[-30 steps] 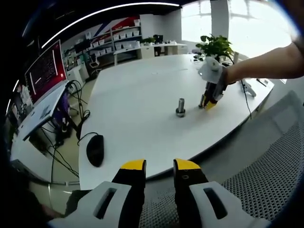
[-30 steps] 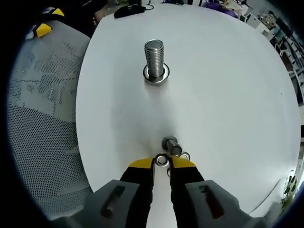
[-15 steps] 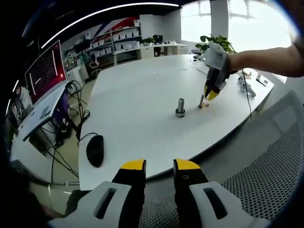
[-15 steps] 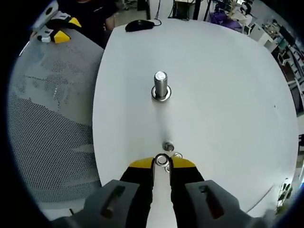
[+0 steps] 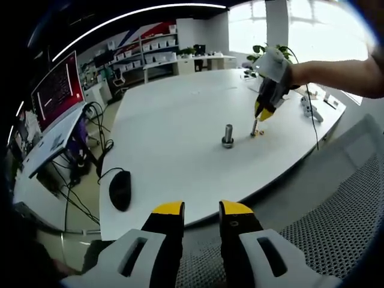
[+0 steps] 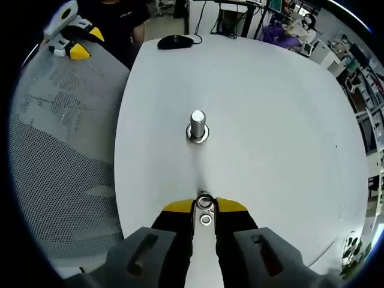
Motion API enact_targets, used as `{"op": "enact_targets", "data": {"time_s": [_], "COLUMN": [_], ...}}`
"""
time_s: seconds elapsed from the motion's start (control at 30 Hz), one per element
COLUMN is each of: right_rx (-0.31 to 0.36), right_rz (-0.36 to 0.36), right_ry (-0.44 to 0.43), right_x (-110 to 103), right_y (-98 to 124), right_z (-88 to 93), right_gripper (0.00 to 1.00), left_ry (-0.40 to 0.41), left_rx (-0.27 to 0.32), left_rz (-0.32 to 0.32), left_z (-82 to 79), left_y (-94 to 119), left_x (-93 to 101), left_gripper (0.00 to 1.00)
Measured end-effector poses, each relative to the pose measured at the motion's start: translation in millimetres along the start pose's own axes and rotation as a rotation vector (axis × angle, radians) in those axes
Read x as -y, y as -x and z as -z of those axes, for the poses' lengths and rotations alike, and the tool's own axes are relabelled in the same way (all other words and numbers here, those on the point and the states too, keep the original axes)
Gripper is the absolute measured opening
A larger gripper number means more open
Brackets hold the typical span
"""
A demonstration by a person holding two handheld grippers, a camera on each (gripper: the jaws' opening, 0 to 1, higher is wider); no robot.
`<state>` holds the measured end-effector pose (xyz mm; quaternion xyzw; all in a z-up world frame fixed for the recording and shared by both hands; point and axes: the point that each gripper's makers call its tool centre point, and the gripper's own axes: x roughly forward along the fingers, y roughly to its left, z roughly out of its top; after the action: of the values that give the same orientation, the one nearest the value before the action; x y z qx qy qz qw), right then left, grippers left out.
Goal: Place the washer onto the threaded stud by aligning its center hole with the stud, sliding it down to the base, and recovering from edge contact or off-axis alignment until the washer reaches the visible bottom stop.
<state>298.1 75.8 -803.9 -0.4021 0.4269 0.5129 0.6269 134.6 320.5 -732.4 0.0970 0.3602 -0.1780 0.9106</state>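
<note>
Washer [image 6: 204, 203] clamped edgewise between right gripper [image 6: 205, 207] jaws, above table [image 6: 270, 120], short of threaded stud [image 6: 197, 125]. Left gripper [image 5: 201, 210] idle, jaws apart. Risk: tilted approach catches stud edge; washer slips out.

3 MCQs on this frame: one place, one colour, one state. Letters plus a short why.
1. Where does the threaded stud stand?
A. on the white table
B. on the mesh chair
C. in the left gripper

2. What colour are the right gripper jaw tips?
A. red
B. yellow
C. green

3. What is the state of the washer?
A. at the stud's base
B. lying loose on the table
C. pinched between the right gripper's jaws, apart from the stud

Key: 1 A, the stud stands upright on the tabletop; 2 B, yellow tips show in the right gripper view; 3 C, the ring sits between the jaw tips, short of the stud.
</note>
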Motion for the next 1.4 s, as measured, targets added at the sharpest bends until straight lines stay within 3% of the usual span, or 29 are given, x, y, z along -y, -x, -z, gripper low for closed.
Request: {"op": "enact_targets", "data": {"time_s": [1.17, 1.4], "right_rx": [-0.057, -0.033], "right_rz": [-0.05, -0.026], "right_ry": [0.002, -0.036], "right_x": [-3, -1], "right_y": [-48, -45], "right_z": [13.2, 15.3], "right_gripper": [0.14, 0.22], "left_ry": [0.004, 0.004], "left_rx": [-0.008, -0.008], "left_rz": [0.0, -0.001], "left_z": [0.6, 0.8], "left_y": [0, 0], "left_x": [-0.1, 0.1], "left_gripper": [0.21, 0.21]}}
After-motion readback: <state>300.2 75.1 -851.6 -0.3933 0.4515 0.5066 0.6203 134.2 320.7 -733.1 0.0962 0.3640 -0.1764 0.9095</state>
